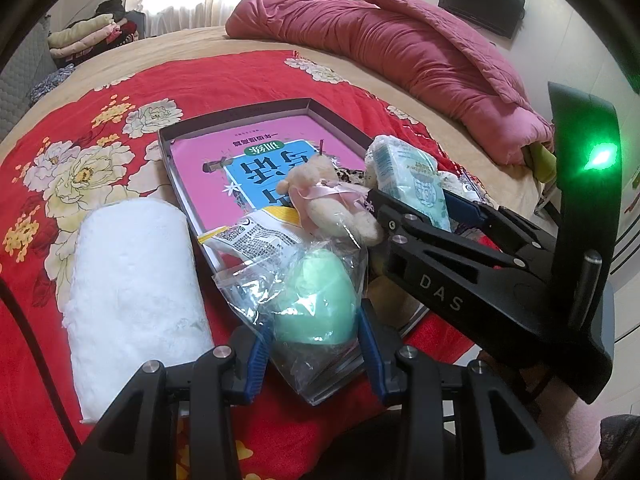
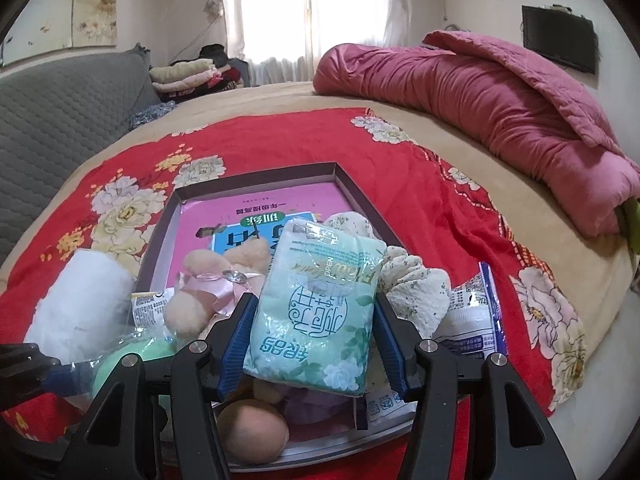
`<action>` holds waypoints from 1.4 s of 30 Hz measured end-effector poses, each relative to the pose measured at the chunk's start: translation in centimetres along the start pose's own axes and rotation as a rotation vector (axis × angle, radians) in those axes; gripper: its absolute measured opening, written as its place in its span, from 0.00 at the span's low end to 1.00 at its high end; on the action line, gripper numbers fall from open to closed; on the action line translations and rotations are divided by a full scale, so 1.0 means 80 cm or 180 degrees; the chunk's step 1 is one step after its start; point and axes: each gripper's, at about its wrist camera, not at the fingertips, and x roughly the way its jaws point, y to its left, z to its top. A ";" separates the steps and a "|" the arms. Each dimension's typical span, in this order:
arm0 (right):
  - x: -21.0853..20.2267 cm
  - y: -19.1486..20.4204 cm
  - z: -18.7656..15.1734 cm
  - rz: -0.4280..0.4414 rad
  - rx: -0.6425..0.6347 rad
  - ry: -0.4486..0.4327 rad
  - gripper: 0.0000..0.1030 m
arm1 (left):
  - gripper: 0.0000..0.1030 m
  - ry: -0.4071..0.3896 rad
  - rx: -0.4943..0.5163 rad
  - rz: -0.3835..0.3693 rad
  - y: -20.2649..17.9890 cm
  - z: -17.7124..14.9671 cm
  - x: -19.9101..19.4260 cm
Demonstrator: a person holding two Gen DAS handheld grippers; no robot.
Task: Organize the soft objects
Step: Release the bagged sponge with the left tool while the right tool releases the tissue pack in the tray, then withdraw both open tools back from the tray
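Note:
My left gripper is shut on a pale green sponge egg in a clear plastic bag, held over the near corner of a shallow dark tray. My right gripper is shut on a pale green tissue pack, its blue pads pressing both sides, just above the tray's near end. Seen from the left wrist, the right gripper comes in from the right with the tissue pack. A pink book lines the tray, with a small teddy bear on it.
A white cotton roll lies left of the tray on the red floral blanket. A floral cloth, snack packets and a peach-coloured ball crowd the tray's near end. A rolled pink quilt lies at the far right.

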 end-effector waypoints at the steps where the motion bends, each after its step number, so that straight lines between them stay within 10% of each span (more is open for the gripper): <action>1: 0.000 -0.001 0.000 0.0014 0.0027 0.0001 0.57 | 0.41 -0.0002 0.0003 0.0001 -0.001 0.000 -0.001; 11: -0.012 -0.005 0.000 0.0058 0.0085 -0.0083 0.71 | 0.41 0.0003 0.0012 0.0001 -0.001 0.001 0.000; 42: -0.085 -0.017 0.011 -0.0088 0.0288 -0.0570 0.72 | 0.51 -0.0190 -0.0054 -0.0035 0.015 -0.002 -0.041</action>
